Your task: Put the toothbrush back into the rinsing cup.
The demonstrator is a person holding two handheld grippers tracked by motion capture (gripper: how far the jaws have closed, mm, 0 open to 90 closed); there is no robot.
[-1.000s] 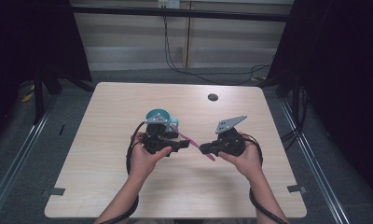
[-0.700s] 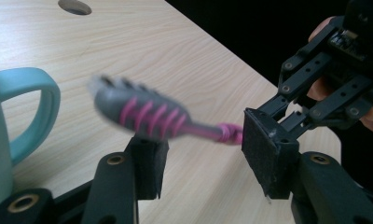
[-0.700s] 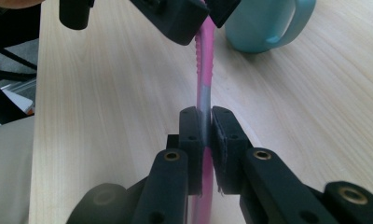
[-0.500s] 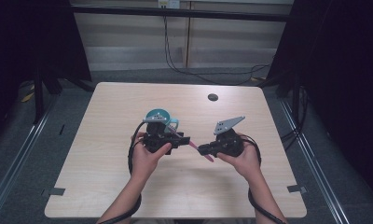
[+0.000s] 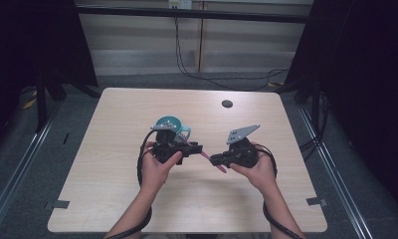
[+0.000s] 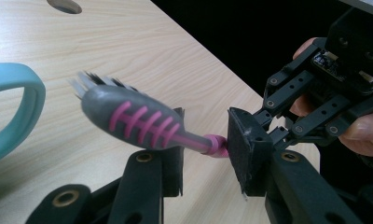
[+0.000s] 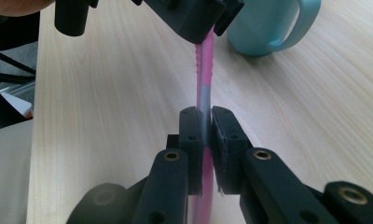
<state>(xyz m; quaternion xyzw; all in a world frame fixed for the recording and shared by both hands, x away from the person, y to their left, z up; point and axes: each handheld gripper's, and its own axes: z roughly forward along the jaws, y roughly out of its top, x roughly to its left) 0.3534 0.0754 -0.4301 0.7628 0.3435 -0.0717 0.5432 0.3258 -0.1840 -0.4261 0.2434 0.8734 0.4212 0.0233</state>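
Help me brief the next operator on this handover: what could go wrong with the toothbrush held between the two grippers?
1. The right gripper is shut on the pink and grey plastic toothbrush, while the left gripper looks open around its neck; if the right lets go first, it may drop onto the light wooden table.
2. The teal plastic mug stands close behind the left gripper; a swing could knock it.
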